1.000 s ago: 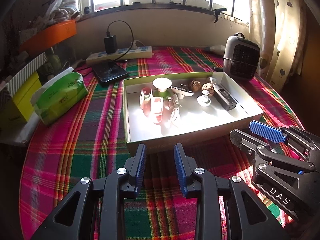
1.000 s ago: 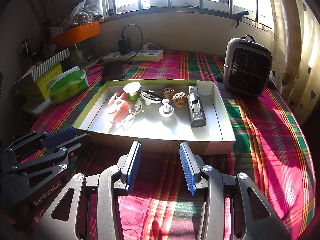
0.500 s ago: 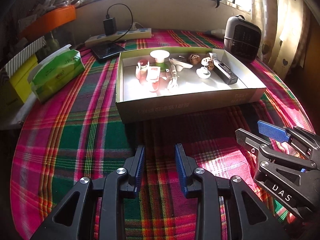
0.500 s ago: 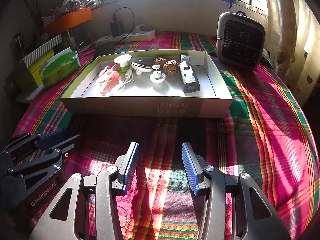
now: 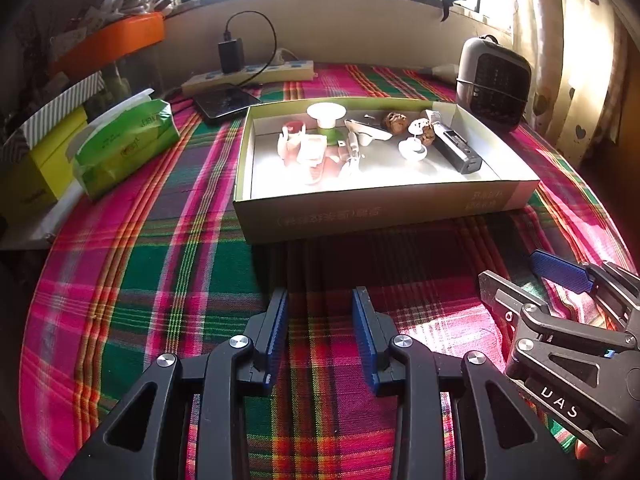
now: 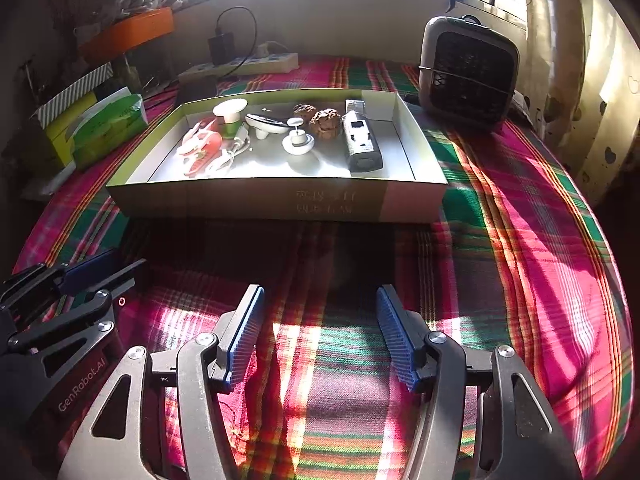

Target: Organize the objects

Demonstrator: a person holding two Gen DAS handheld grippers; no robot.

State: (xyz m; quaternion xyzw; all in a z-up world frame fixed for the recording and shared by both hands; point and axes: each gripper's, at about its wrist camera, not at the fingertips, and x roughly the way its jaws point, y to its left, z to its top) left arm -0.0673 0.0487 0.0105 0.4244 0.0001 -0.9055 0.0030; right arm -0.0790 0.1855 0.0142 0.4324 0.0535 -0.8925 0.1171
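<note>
Left tongs (image 5: 320, 300) and right tongs (image 6: 320, 300) hover over the plaid-clothed bench (image 5: 160, 272), both opening, nothing between the blue pads; right tongs body reads "UAS" (image 5: 560, 404), left reads "GenRobot.AI" (image 6: 82, 384); shallow box (image 6: 280, 200) at twelve o'clock holds small objects, including a grey device (image 6: 362, 146); box-front print unreadable; green tissue pack (image 5: 124, 144) at ten o'clock.

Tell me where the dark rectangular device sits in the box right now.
In both wrist views the dark rectangular device lies at the right end of the shallow box, beside its right wall, with two brown lumpy objects just to its left.
</note>
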